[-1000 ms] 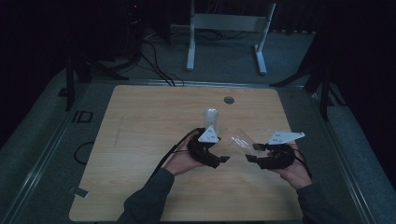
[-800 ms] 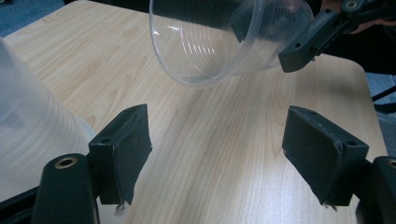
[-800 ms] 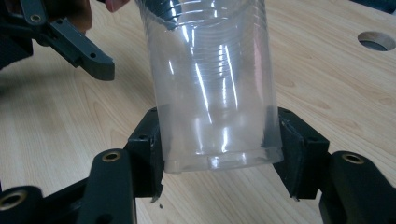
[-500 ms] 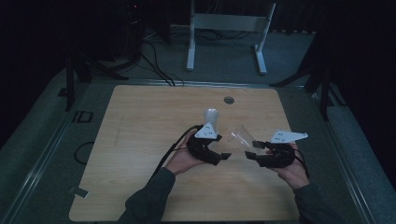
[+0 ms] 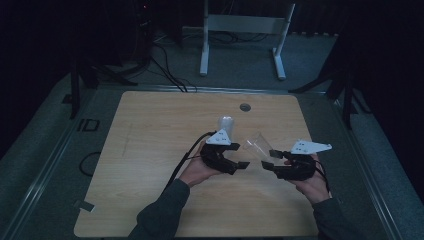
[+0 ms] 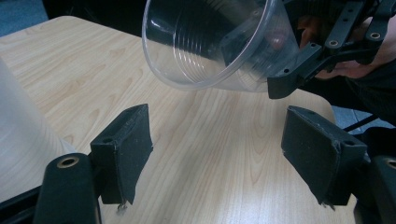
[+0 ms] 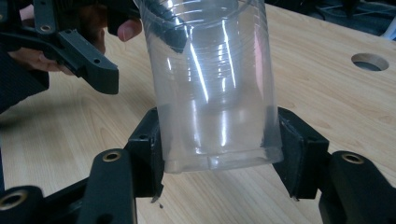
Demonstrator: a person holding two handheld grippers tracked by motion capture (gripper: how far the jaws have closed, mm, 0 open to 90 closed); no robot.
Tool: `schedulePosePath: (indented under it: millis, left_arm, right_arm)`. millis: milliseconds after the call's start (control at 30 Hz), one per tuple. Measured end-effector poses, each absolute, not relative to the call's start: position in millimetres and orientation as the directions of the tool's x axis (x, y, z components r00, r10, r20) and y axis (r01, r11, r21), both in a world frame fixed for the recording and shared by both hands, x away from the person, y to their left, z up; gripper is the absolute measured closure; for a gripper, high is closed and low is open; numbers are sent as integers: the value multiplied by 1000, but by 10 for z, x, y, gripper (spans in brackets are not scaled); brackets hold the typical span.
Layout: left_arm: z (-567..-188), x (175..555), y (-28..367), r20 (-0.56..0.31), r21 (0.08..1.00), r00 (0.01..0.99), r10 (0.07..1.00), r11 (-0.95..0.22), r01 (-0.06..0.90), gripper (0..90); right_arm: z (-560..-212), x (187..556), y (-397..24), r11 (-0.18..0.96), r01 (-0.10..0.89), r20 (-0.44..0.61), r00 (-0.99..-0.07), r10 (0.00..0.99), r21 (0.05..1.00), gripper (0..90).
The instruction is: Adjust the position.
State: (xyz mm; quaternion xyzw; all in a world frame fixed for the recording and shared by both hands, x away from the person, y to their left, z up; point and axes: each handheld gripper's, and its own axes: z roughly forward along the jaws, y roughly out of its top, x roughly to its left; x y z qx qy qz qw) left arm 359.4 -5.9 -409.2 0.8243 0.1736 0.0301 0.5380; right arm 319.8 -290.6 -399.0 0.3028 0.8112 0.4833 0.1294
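My right gripper (image 5: pixel 270 159) (image 7: pixel 219 126) is shut on the base of a clear plastic cup (image 5: pixel 255 145) (image 7: pixel 215 84), held tilted just above the wooden table (image 5: pixel 150 150). The cup (image 6: pixel 215 42) has its mouth turned toward my left gripper (image 5: pixel 241 155) (image 6: pixel 217 121). That gripper is open; its jaws have just been closing a little with nothing between them, and the cup's rim hangs above and beyond its tips. A whitish upright cup (image 5: pixel 227 123) (image 6: pixel 18 126) stands on the table just behind the left gripper.
A round hole (image 5: pixel 244 107) (image 7: pixel 369 61) sits near the table's far edge. Beyond the table a white metal stand (image 5: pixel 245 25) and cables (image 5: pixel 165 55) lie on the dark floor. Bare wood stretches to the left (image 5: pixel 140 130).
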Motion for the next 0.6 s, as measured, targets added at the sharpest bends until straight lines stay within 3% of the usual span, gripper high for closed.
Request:
schedulePosePath:
  millis: [600]
  left_arm:
    - [-4085, 3592, -92, -132, 900, 932, 339, -352, 256, 240]
  right_arm:
    - [-4008, 3193, -3049, 269, 395, 101, -703, 704, 879, 421]
